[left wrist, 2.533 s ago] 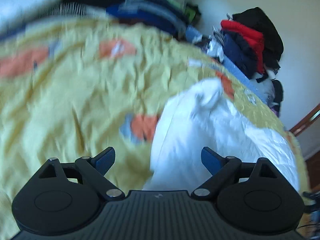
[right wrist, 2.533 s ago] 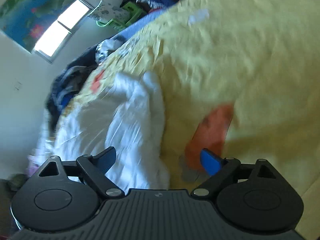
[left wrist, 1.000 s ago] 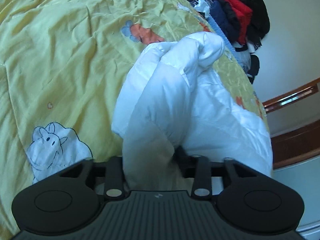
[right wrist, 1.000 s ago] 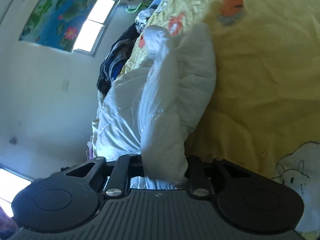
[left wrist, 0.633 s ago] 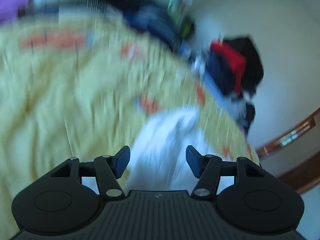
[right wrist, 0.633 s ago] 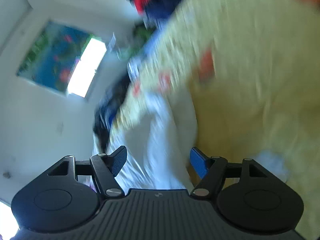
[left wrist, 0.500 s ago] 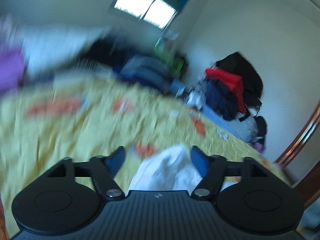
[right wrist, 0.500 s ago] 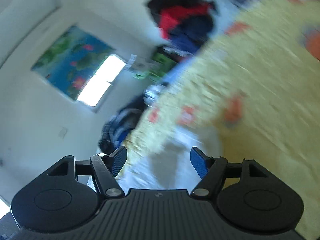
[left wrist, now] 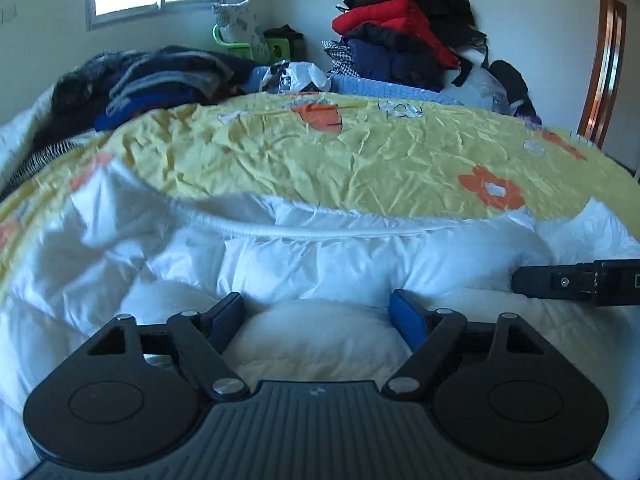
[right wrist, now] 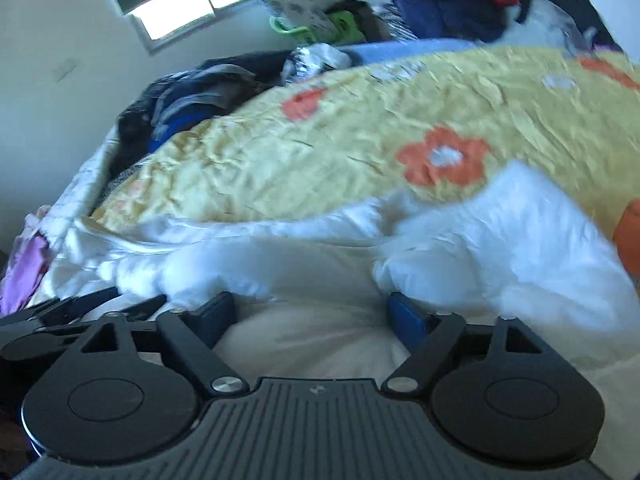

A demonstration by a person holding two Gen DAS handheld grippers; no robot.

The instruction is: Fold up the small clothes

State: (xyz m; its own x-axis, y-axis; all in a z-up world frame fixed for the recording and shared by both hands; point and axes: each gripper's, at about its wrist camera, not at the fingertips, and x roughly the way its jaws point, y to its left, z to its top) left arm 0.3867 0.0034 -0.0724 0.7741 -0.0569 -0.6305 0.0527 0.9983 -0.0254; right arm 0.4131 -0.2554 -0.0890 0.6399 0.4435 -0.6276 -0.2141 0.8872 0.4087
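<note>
The white padded jacket (left wrist: 320, 264) lies spread across the near part of the bed, on the yellow flowered bedspread (left wrist: 360, 152), with its collar edge running from 9 to 3 o'clock. Both claws have just been opening: the left claw (left wrist: 318, 316) and right claw (right wrist: 310, 314) stand apart over the jacket, gripping nothing. A good next fold probably means picking two matching points on one edge, biting only the top layer, and lifting both sides evenly, so the puffy fabric does not bunch or slide.
</note>
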